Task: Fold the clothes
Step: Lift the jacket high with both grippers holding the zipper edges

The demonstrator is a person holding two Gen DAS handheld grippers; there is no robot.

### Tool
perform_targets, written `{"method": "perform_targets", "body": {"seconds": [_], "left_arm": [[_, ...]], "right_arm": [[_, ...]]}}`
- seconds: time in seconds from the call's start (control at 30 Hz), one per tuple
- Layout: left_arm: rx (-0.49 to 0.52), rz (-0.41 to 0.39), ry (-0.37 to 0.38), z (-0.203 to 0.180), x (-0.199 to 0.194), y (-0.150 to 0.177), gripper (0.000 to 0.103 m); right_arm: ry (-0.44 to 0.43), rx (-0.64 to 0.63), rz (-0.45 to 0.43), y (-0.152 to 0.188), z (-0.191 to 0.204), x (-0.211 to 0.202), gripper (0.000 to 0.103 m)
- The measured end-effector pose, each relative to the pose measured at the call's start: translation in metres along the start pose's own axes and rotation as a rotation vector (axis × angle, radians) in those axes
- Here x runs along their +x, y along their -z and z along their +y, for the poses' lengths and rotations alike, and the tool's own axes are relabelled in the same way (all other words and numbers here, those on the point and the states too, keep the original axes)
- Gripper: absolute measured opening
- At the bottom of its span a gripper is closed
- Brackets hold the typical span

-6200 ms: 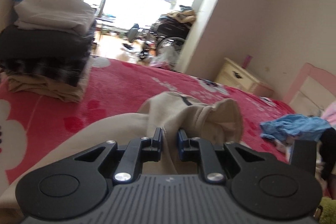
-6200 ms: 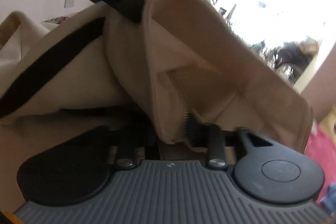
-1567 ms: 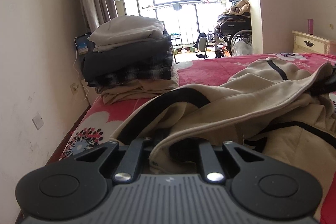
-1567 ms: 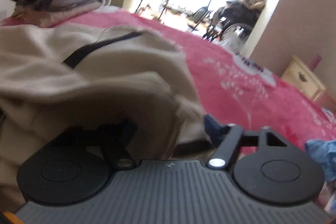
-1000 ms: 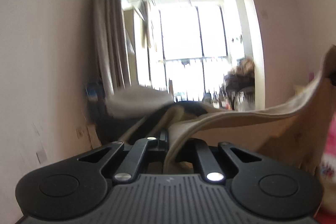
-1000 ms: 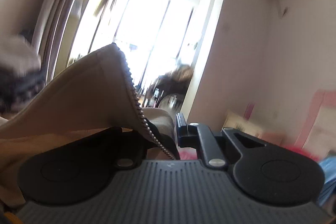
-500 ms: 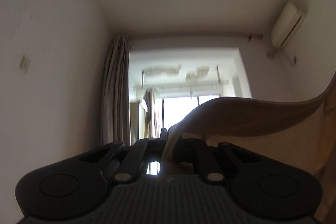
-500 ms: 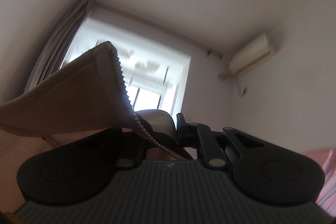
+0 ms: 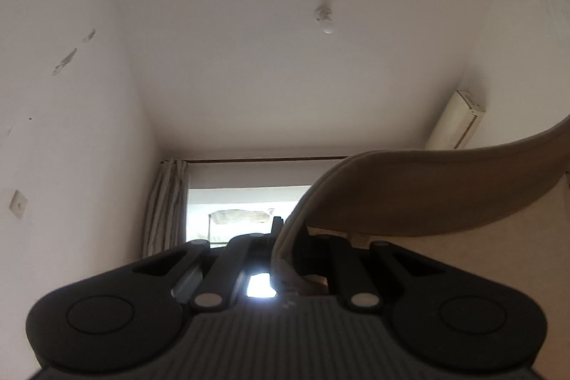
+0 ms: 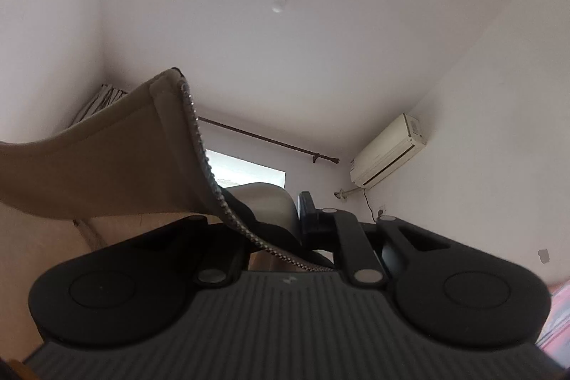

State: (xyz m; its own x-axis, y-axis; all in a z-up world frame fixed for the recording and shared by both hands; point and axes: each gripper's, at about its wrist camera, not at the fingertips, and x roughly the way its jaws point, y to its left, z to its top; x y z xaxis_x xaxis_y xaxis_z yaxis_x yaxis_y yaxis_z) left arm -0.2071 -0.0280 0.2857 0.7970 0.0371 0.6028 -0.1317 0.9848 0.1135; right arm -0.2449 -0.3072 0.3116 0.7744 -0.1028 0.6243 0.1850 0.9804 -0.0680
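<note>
Both cameras point steeply upward at the ceiling, so the bed or whatever lies below is out of view. The step in hand appears to be the lift-and-spread of a beige jacket [image 9: 445, 191] before it is laid flat for folding.

**Grip state.** The left gripper [image 9: 285, 234] is clamped on a seamed edge of the garment; the cloth rises between its fingers and sweeps off to the right of the left wrist view. The right gripper [image 10: 285, 219] is clamped on the zipper edge [image 10: 203, 159], whose teeth run down into the closed jaws. The jacket hangs in the air between the two grippers.

**Procedure for a clean result.**
1. Hold both clamps firm. The zipper edge is stiff and likely to slip if pressure eases.
2. Keep the two grippers level with each other and draw them apart until the span of cloth between them is taut, without sag or twist.
3. Check that the body of the garment hangs free below. This cannot be confirmed from these views.
4. Lower both grippers together, at an even rate, so the hem lands first and the cloth rolls out flat.

**Caution.** Uneven lowering probably produces a diagonal crease. The air conditioner [image 10: 388, 154] and curtain rod [image 10: 267, 138] stand well clear.
</note>
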Motion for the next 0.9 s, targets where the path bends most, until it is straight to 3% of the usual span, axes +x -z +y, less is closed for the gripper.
{"method": "perform_targets", "body": {"seconds": [0.13,0.27,0.47,0.57,0.77,0.83,0.9], "left_arm": [[-0.004,0.065,0.026,-0.013,0.0,0.012,0.007],[0.024,0.143,0.037,-0.031,0.006,0.05,0.007],[0.029,0.311,0.063,-0.041,0.036,0.15,0.007],[0.023,0.406,0.078,-0.048,0.07,0.207,0.007],[0.041,0.628,0.081,-0.075,0.144,0.344,0.007],[0.096,0.735,0.082,-0.096,0.164,0.405,0.007],[0.152,0.842,0.086,-0.117,0.183,0.466,0.017]], "right_arm": [[-0.013,0.014,0.062,0.007,-0.009,-0.011,0.007],[-0.006,-0.019,0.134,0.045,-0.006,-0.009,0.007],[-0.017,-0.082,0.272,0.133,0.029,0.034,0.007],[-0.027,-0.1,0.348,0.181,0.047,0.061,0.007],[-0.077,-0.099,0.596,0.318,0.096,0.142,0.007],[-0.097,-0.09,0.714,0.384,0.116,0.173,0.007],[-0.119,-0.084,0.844,0.453,0.133,0.198,0.008]]}}
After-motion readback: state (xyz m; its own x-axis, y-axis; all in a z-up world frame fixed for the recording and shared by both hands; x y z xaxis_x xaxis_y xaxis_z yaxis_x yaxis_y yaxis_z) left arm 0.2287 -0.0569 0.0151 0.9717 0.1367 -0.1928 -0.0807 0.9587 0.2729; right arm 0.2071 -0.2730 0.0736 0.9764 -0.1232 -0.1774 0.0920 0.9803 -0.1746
